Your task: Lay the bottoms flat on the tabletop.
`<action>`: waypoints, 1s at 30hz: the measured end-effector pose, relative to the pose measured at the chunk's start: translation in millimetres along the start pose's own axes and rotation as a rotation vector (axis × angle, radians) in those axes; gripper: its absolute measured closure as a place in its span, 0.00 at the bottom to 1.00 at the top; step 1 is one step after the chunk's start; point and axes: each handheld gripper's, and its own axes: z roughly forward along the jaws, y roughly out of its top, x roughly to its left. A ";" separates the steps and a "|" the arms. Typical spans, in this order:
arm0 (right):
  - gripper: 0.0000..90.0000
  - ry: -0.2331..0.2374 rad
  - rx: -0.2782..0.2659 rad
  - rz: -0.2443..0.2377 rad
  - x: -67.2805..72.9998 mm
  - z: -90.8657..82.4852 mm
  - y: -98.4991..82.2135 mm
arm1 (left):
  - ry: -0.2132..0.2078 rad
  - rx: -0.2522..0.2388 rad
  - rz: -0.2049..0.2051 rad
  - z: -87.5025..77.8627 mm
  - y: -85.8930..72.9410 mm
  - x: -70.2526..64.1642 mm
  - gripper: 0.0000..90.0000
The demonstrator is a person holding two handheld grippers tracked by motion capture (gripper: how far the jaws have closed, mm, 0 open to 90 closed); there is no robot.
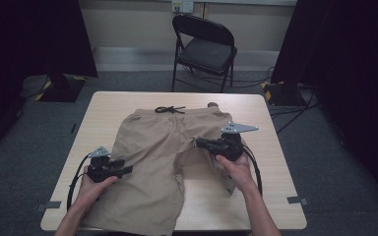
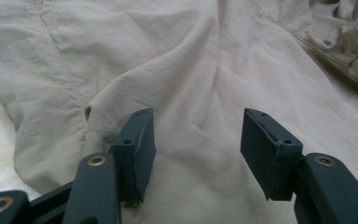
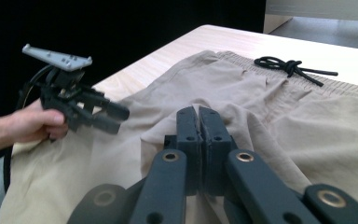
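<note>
Khaki shorts (image 1: pixel 152 142) lie spread on the wooden table (image 1: pixel 270 162), waistband and black drawstring (image 1: pixel 170 109) at the far side. My left gripper (image 1: pixel 128 170) hovers low over the left leg, jaws open, with bare cloth (image 2: pixel 191 70) between the pads and nothing pinched. My right gripper (image 1: pixel 198 142) is at the inner edge of the right leg. In the right gripper view its jaws (image 3: pixel 198 114) are pressed together on a raised fold of the fabric (image 3: pixel 307 121), which peaks up around them. That view also shows the left gripper (image 3: pixel 116 119) farther off, and the drawstring (image 3: pixel 289 65).
A black folding chair (image 1: pixel 206 46) stands beyond the table's far edge. Dark curtains and stand bases flank the table on both sides. Cables run across the grey floor at the right. Bare tabletop shows between the shorts' legs near the front edge.
</note>
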 end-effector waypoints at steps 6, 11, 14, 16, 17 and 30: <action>0.98 0.069 0.027 0.026 2.7 35.9 3.5 | -0.001 0.001 -0.001 -0.1 0.0 0.3 0.49; 0.98 0.173 0.091 -0.013 36.8 88.3 2.0 | -0.002 0.001 0.001 -0.1 0.0 0.2 0.49; 0.93 0.158 0.175 -0.034 42.6 111.5 -11.2 | -0.002 0.002 0.002 0.0 0.1 0.0 0.49; 0.89 0.144 0.204 -0.031 41.4 117.8 -17.3 | -0.001 0.002 0.004 0.0 0.1 0.0 0.49; 0.87 0.131 0.224 -0.028 39.5 122.2 -23.3 | 0.001 0.002 0.006 0.0 0.1 -0.3 0.49; 0.74 0.035 0.179 0.002 23.4 41.7 -48.0 | -0.066 -0.050 0.015 -15.4 16.8 -20.2 0.59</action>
